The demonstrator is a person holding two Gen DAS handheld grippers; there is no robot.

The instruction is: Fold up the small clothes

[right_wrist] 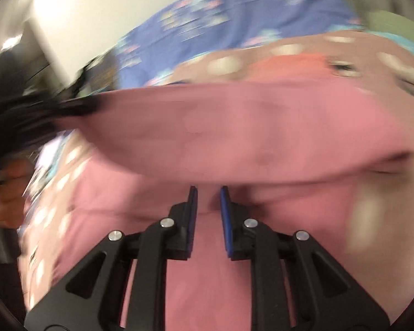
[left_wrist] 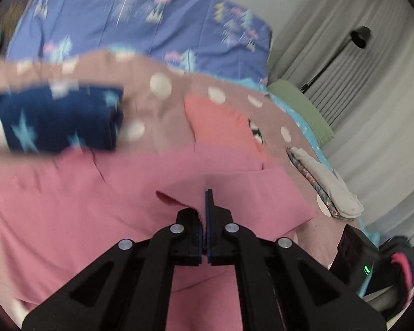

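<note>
Now | left gripper (left_wrist: 209, 193) jaws pinch soft pink garment (left_wrist: 96, 193) | right gripper (right_wrist: 208, 190) jaws apart

Matt pink cloth garment (left_wrist: 102, 193)

You see a plain pink garment (left_wrist: 102, 193) on a dusty-pink blanket (left_wrist: 157, 104) with white dots. Navy folded cloth (left_wrist: 55, 115) carries pale stars.

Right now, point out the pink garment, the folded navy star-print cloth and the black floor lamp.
pink garment (left_wrist: 102, 193): left wrist view, flat middle of the fabric.
folded navy star-print cloth (left_wrist: 55, 118): left wrist view, top face.
black floor lamp (left_wrist: 360, 36): left wrist view, lamp head.
</note>
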